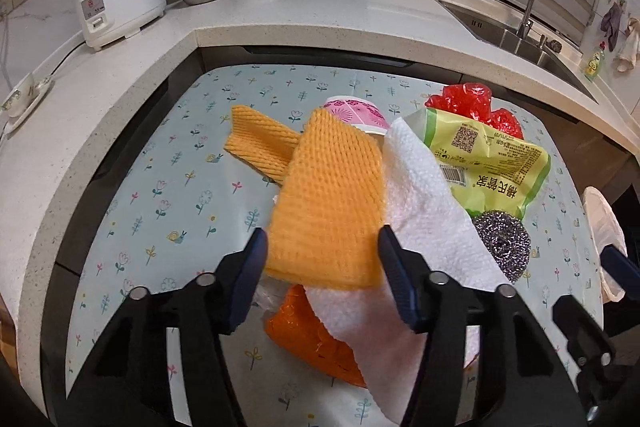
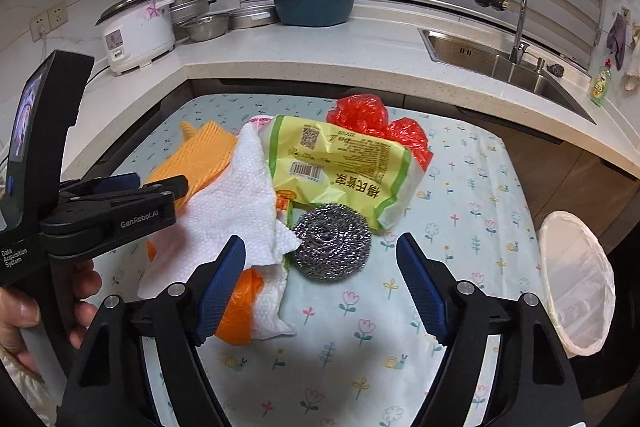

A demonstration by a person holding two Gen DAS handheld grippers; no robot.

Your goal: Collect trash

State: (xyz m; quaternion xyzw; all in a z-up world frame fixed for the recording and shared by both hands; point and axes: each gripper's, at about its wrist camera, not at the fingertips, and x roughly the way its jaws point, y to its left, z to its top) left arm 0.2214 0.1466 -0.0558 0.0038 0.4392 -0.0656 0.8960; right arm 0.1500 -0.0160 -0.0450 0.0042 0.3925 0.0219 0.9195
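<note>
A pile of trash lies on a floral mat (image 1: 168, 187). It holds an orange mesh cloth (image 1: 328, 203), a white paper towel (image 1: 424, 211), a green snack wrapper (image 1: 492, 163), a steel scourer (image 1: 504, 243), red plastic (image 1: 468, 99), an orange bag (image 1: 304, 335) and a pink paper cup (image 1: 356, 111). My left gripper (image 1: 322, 263) is open with its fingers either side of the orange cloth's near edge. My right gripper (image 2: 320, 267) is open just in front of the scourer (image 2: 332, 247), beside the paper towel (image 2: 236, 203) and wrapper (image 2: 340, 175).
A bin lined with a white bag (image 2: 576, 283) stands at the mat's right edge. The counter behind holds a rice cooker (image 2: 136, 35), steel bowls (image 2: 208, 25), a blue basin (image 2: 314, 7) and a sink (image 2: 500, 63) with a tap.
</note>
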